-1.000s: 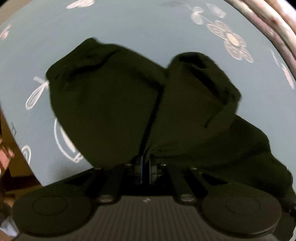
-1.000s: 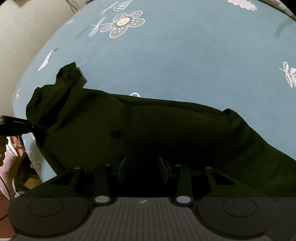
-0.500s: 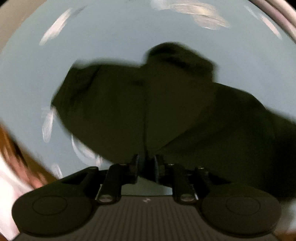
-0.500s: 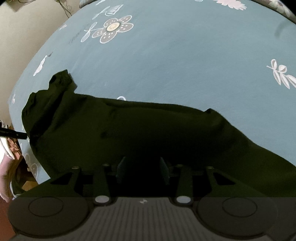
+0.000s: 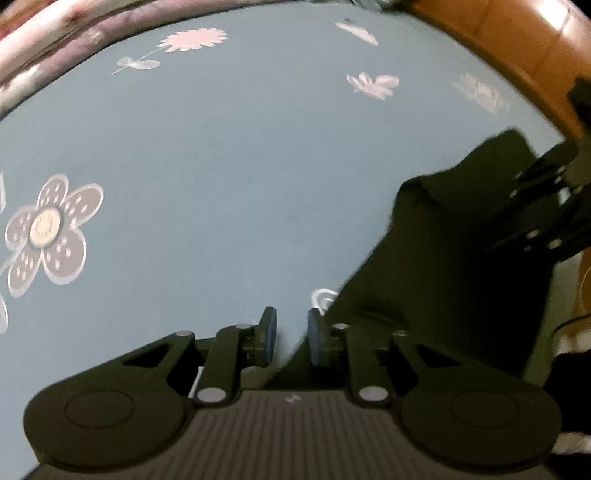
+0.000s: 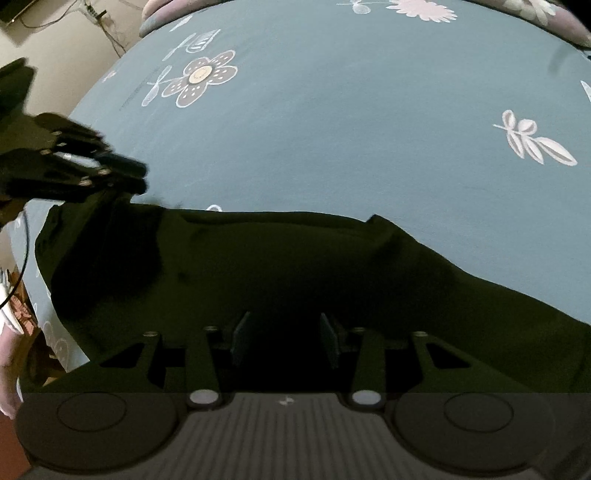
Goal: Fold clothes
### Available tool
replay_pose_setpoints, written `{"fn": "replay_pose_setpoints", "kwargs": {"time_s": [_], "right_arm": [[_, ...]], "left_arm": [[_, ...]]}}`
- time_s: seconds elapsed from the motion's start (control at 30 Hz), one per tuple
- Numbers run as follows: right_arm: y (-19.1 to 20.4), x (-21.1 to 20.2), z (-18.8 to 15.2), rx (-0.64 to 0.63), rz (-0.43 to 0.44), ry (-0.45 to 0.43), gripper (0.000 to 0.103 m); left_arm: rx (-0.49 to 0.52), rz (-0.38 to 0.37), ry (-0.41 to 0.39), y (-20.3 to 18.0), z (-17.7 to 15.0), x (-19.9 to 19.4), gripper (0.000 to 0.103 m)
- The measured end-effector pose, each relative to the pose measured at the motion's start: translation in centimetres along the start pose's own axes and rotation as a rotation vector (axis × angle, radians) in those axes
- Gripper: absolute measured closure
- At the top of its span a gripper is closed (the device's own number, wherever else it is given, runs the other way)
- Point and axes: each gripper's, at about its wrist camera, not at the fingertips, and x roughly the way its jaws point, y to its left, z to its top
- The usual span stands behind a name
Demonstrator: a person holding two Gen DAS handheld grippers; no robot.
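A dark garment (image 6: 295, 266) lies in a long, rumpled band across the near part of the blue flowered sheet (image 6: 351, 122). My right gripper (image 6: 284, 338) hovers over its middle, fingers wide apart and open. In the left wrist view the garment (image 5: 461, 277) fills the lower right. My left gripper (image 5: 291, 338) is open beside the garment's left edge, with only blue sheet between its pads. The right wrist view shows the left gripper's fingers (image 6: 125, 171) just above the garment's far left end. The right gripper's linkage (image 5: 543, 206) shows over the cloth at the right.
The sheet (image 5: 221, 166) stretches far beyond the garment. Pink-purple bedding (image 5: 55, 48) lines the far edge, with a wooden frame (image 5: 498, 44) at the top right. Floor and cables (image 6: 92, 22) lie past the bed's left edge. A person's hand (image 6: 7, 369) is at the lower left.
My left gripper, shut on a fold of the garment a second ago, has opened, let the cloth go and swung left towards the bare sheet. The right gripper stays open over the garment.
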Motion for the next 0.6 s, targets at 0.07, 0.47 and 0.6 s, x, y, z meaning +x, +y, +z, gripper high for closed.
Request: {"fn": "replay_pose_setpoints", "kwargs": {"time_s": [0.07,0.47,0.6], "right_arm": [[-0.4,0.0,-0.1,0.021,-0.003,-0.007,0.056],[-1.0,0.1,0.3,0.045,-0.027,-0.035,0.056],[-1.4,0.1,0.7,0.046,-0.038,-0.041,0.056]], "left_arm": [[0.022,-0.024,0.013,-0.3,0.4,0.8,0.088],[0.135,-0.011,0.12,-3.2,1.6,5.9,0.08],[-0.109,0.123,0.105,0.2,1.3,5.4,0.088]]}}
